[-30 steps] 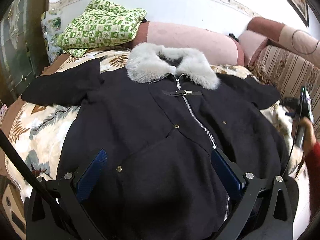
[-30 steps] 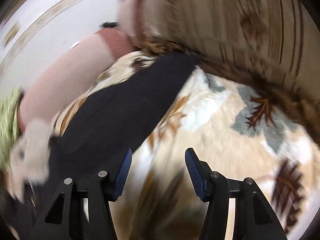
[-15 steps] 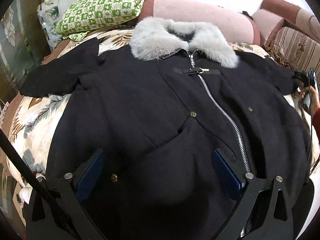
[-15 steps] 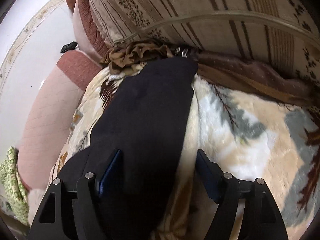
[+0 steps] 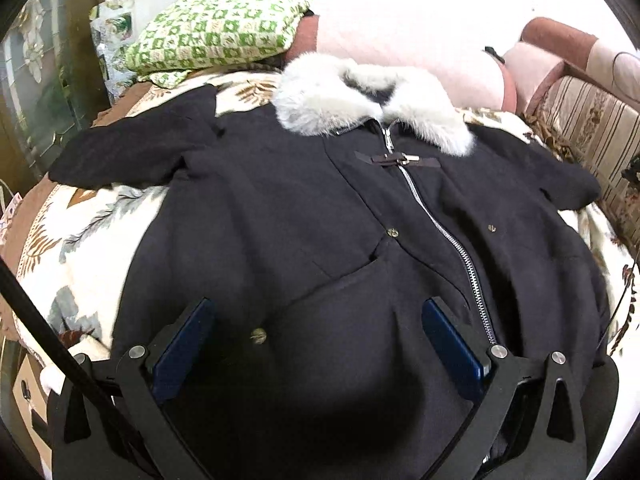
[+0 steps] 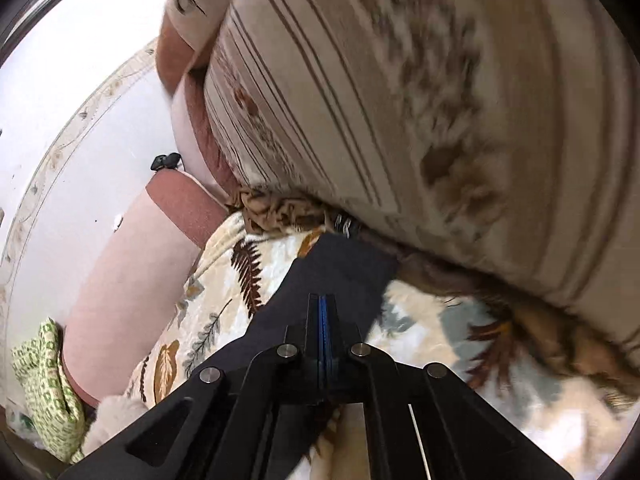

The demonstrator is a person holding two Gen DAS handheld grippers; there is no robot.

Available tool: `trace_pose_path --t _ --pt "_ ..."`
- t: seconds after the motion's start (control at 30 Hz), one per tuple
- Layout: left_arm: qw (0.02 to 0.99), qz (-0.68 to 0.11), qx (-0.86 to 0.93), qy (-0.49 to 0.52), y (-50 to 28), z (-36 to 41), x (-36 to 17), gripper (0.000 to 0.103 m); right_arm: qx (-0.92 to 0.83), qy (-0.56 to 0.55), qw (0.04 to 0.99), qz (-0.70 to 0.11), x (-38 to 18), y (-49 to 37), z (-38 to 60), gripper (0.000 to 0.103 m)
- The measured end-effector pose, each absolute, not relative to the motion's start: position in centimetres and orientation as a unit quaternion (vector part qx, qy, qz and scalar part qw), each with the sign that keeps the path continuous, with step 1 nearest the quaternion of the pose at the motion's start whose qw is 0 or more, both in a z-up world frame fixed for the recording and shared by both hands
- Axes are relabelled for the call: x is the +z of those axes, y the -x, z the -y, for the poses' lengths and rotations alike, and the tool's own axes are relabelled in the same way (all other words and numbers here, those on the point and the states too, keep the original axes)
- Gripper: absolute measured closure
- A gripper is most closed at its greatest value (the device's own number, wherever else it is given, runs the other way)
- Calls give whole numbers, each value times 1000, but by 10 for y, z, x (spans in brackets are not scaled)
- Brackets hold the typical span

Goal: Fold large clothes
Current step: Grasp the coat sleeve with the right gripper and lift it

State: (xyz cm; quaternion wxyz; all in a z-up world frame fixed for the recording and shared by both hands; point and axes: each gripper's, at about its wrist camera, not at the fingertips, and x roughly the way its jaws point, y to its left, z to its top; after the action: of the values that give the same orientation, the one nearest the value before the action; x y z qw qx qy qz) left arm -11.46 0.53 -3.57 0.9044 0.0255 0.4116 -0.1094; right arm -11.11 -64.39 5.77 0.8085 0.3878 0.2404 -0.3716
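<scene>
A black zip-up coat (image 5: 320, 220) with a grey fur collar (image 5: 372, 104) lies spread face up on a leaf-print blanket (image 5: 80, 240), both sleeves out to the sides. My left gripper (image 5: 316, 320) is open, its blue pads just above the coat's lower front, left of the zipper (image 5: 448, 236). My right gripper (image 6: 324, 304) is shut on the coat's right sleeve (image 6: 340, 272) near the cuff, beside the striped sofa back (image 6: 440, 120).
A green checked folded blanket (image 5: 216, 32) sits at the back left on a pink bolster (image 5: 400, 52). The striped sofa back (image 5: 592, 128) borders the right side. A dark cable (image 5: 40, 328) crosses the lower left.
My right gripper has closed on the right sleeve; it was open around it half a second ago. My left gripper has shifted slightly over the coat, still open.
</scene>
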Motion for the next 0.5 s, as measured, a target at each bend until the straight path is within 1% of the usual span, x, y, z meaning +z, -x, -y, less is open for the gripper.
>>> trace_pose_path --t 0.07,0.17,0.2,0.23,0.27,0.3,0.33,0.5 --pt "908 -405 -109 -12 119 -13 -32 0 -361 -370 819 -251 77 113 630 101" --pt "910 -399 -112 -3 125 -19 -30 0 -320 -406 817 -256 81 114 620 101" --pt "911 -397 -114 -5 127 -21 -30 0 -317 -417 811 -259 78 116 616 95" --pt "912 -394 -115 -9 130 -23 -30 0 -316 -428 806 -260 74 118 614 82" --pt "913 -391 -115 -12 132 -24 -30 0 -313 -442 799 -261 67 121 611 72" --pt "916 -384 -113 -18 134 -28 -30 0 -310 -453 794 -262 59 122 608 52" --pt "918 -380 -108 -21 134 -32 -30 0 -305 -467 788 -260 52 124 606 43" --pt "918 -390 -77 4 120 -60 -40 0 -234 -522 773 -274 4 119 589 43"
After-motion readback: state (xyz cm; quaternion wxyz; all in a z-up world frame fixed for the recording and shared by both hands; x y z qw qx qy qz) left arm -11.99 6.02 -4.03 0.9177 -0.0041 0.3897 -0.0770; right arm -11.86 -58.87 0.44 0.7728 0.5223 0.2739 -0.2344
